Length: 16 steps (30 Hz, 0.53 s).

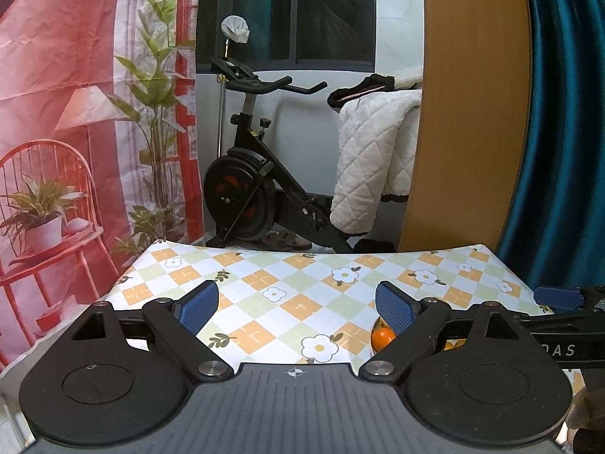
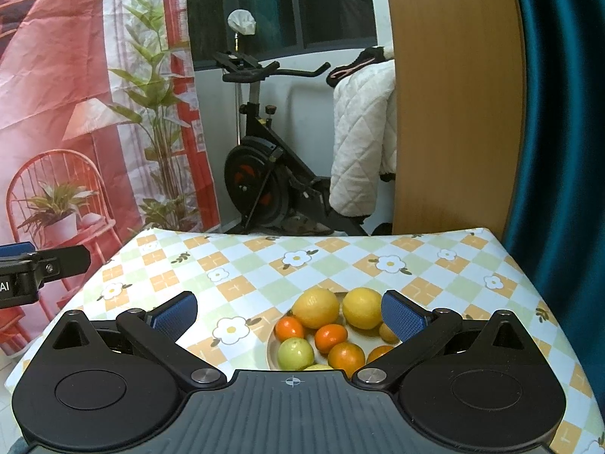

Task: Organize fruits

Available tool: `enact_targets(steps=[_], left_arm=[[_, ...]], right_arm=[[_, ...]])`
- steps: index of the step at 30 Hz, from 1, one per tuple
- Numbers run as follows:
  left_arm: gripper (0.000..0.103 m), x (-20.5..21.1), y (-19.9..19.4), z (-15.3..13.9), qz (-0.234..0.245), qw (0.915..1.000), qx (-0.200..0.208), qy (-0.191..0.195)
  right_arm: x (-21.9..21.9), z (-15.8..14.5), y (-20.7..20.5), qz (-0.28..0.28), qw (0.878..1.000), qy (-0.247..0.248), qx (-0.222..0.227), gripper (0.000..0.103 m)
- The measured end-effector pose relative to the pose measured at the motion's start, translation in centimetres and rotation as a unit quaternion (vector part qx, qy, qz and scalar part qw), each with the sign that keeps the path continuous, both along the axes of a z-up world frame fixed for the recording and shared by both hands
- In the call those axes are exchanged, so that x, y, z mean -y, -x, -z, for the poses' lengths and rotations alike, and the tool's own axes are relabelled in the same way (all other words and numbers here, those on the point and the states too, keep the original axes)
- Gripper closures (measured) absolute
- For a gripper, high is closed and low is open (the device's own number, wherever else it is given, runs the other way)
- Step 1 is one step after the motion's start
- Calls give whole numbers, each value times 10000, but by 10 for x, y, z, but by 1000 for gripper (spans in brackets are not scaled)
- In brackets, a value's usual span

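Observation:
In the right wrist view a pale plate [image 2: 270,345] sits on the checked tablecloth, near the front. It holds two yellow lemons [image 2: 317,307], several oranges [image 2: 331,337] and a green fruit [image 2: 295,352]. My right gripper [image 2: 289,316] hangs open just above and in front of the plate, with nothing pressed between its blue pads [image 2: 402,317]. My left gripper [image 1: 297,310] is open over bare tablecloth to the left of the plate. One orange [image 1: 382,338] peeks out behind its right finger. Each gripper shows at the edge of the other's view.
The flowered table [image 2: 416,261] ends at a far edge. Beyond it stand an exercise bike [image 2: 261,181] and a white quilt [image 2: 359,143]. A wooden panel [image 2: 453,113] and a teal curtain [image 2: 559,132] rise at the right, and a printed red backdrop [image 2: 75,113] hangs at the left.

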State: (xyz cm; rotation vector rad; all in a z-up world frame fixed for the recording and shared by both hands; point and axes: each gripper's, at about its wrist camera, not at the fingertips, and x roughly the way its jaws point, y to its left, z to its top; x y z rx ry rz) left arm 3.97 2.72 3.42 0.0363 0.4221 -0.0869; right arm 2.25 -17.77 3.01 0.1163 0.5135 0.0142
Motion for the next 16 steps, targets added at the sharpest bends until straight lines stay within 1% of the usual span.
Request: enact_targets(steps=[4,9,16], left_arm=[[11,2,-1,0,53,9999,-96,-42],[11,0,0,0,93,9999,-123,26],[11,0,3,-2,77,9999,-84,23]], right_arm=[[-2,2,-1,-79,9999,-3,-108,1],[-3,3,1,-30,9999,-77,-84,1],[1,4,2,31,9998,-160,-141,1]])
